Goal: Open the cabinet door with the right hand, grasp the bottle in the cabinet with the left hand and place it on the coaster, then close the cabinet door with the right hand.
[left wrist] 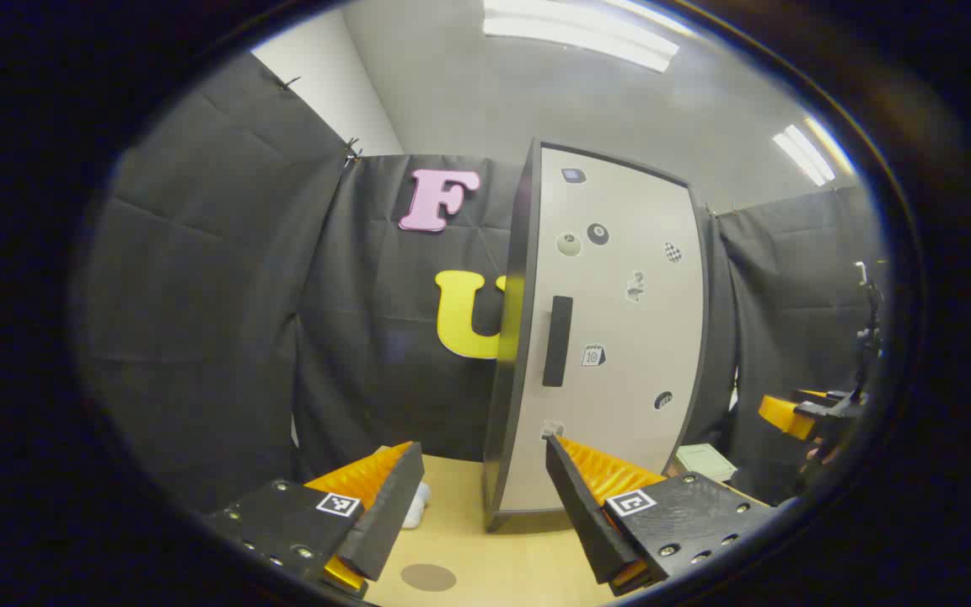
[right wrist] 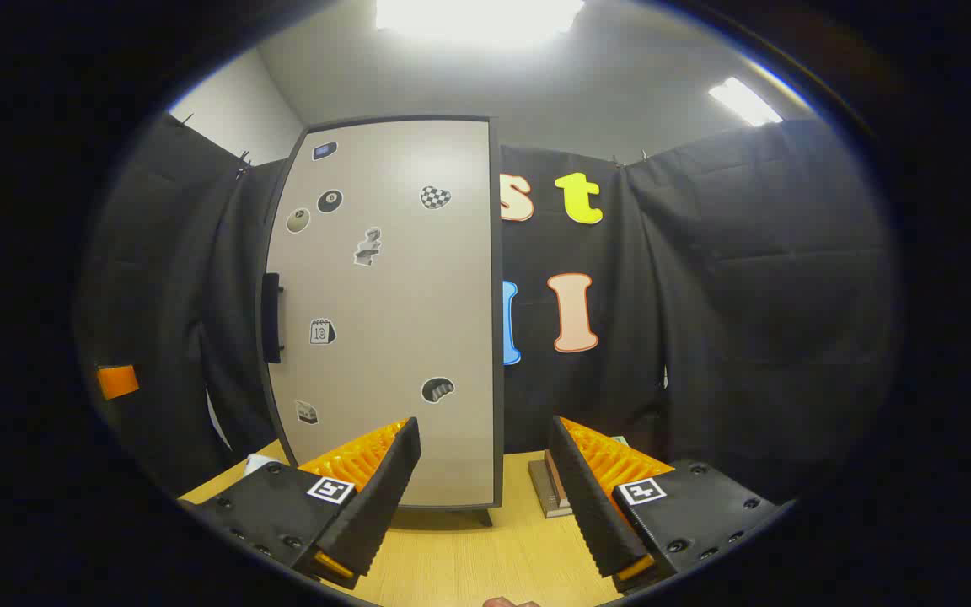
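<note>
Closed cabinet door (right wrist: 384, 312) ahead of parted right tongs (right wrist: 485, 493).

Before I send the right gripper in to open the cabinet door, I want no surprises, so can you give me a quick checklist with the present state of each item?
1. Cabinet door shut, ready to be opened: ok.
2. Door handle in view and nothing on it: ok; it sits on the door's left edge in the right gripper view.
3. Right gripper open and empty: ok.
4. Left gripper open and empty, ready for the bottle: ok.
5. Coaster bare on the table: ok.
6. Bottle inside the cabinet: cannot tell, the door hides it.
</note>
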Action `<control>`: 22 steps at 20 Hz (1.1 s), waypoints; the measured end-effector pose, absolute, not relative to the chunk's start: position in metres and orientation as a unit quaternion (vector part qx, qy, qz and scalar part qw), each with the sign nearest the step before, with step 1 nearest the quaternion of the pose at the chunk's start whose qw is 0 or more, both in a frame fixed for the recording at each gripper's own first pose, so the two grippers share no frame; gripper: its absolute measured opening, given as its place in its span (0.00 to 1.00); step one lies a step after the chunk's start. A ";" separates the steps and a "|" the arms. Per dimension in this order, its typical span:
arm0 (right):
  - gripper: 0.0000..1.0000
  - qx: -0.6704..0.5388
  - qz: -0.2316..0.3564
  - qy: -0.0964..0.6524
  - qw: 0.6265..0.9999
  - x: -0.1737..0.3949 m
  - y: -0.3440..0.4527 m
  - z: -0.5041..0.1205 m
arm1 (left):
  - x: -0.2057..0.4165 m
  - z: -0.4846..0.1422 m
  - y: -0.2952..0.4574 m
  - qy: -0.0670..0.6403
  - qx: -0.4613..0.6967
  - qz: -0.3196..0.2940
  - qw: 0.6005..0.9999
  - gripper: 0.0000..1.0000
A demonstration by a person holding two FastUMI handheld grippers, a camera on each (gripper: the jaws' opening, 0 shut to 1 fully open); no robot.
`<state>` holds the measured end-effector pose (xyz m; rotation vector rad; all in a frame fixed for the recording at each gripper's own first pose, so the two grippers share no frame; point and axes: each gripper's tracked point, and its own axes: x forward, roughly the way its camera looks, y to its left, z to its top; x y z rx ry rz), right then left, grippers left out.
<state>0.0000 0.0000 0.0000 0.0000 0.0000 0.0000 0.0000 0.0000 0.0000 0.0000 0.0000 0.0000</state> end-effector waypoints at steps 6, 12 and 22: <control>0.98 -0.004 0.013 0.013 1.000 -0.004 0.006 -0.003 | -0.007 -0.005 -0.007 -0.002 0.003 -0.005 1.000 0.90; 0.98 -0.001 0.024 0.022 0.999 -0.003 0.012 -0.008 | -0.013 -0.012 -0.014 -0.002 0.016 -0.006 1.000 0.90; 0.97 0.016 0.056 0.037 0.998 0.014 0.050 0.001 | -0.021 -0.034 0.016 0.018 0.012 0.030 0.999 0.90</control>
